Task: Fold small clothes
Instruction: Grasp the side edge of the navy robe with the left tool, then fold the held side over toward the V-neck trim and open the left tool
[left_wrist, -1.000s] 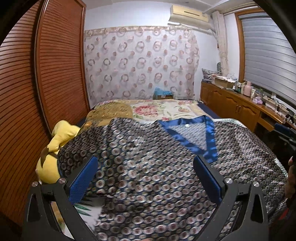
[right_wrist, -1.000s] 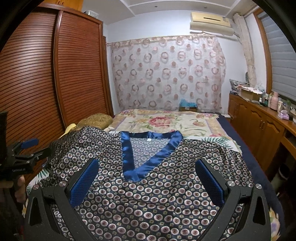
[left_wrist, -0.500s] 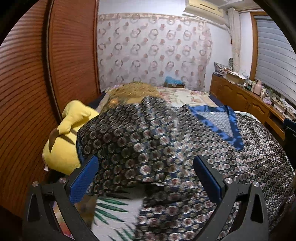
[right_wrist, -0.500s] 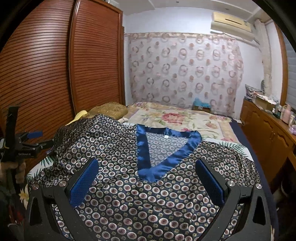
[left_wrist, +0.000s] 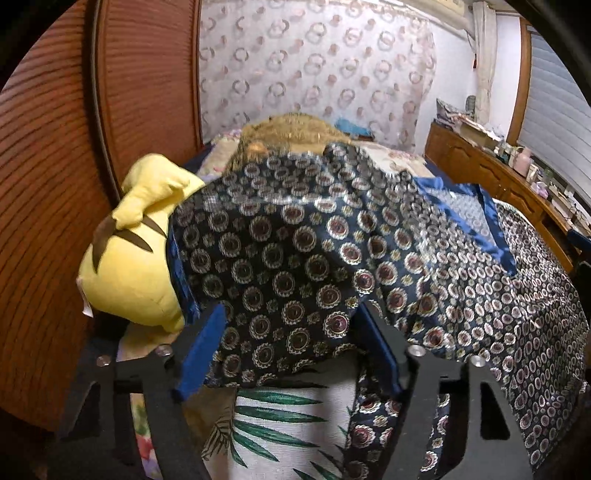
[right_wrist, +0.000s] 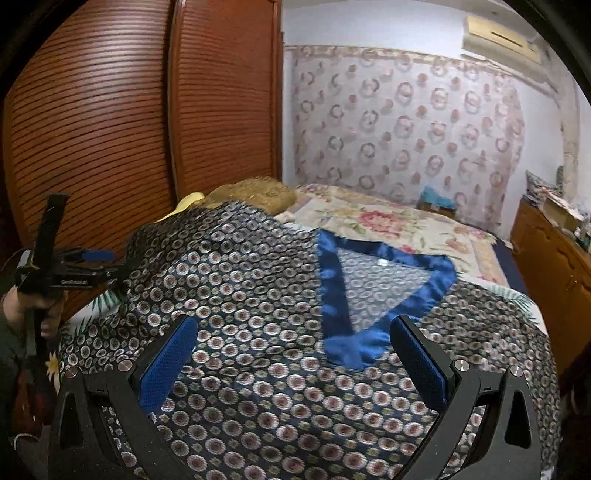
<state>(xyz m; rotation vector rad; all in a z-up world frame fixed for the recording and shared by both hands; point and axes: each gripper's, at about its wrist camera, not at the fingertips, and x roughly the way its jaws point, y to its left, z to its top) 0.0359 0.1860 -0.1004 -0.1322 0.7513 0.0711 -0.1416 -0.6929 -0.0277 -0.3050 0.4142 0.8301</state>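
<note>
Bed (right_wrist: 417, 225) with a flower and leaf printed cover fills the room between the brown slatted wardrobe doors (right_wrist: 110, 122) on the left and the low wooden cabinet (right_wrist: 554, 258) on the right. On the bed lies the dark blue satin top with round medallion print and shiny blue V-neck band (right_wrist: 258, 295), spread wide, its neck pointing toward the right gripper (right_wrist: 295, 362). That gripper hovers just over the cloth with fingers (right_wrist: 168, 363) spread wide and holding nothing. The left sleeve side of the top is raised from the bed, and white leaf-print cover shows under the lifted edge. The left gripper (left_wrist: 291, 347) has its fingers (left_wrist: 201, 350) partly closed around this hanging sleeve edge; whether the pads really pinch it I cannot tell. Just beside the sleeve, touching it, sits a yellow plush toy (left_wrist: 136, 254), near the wardrobe.
</note>
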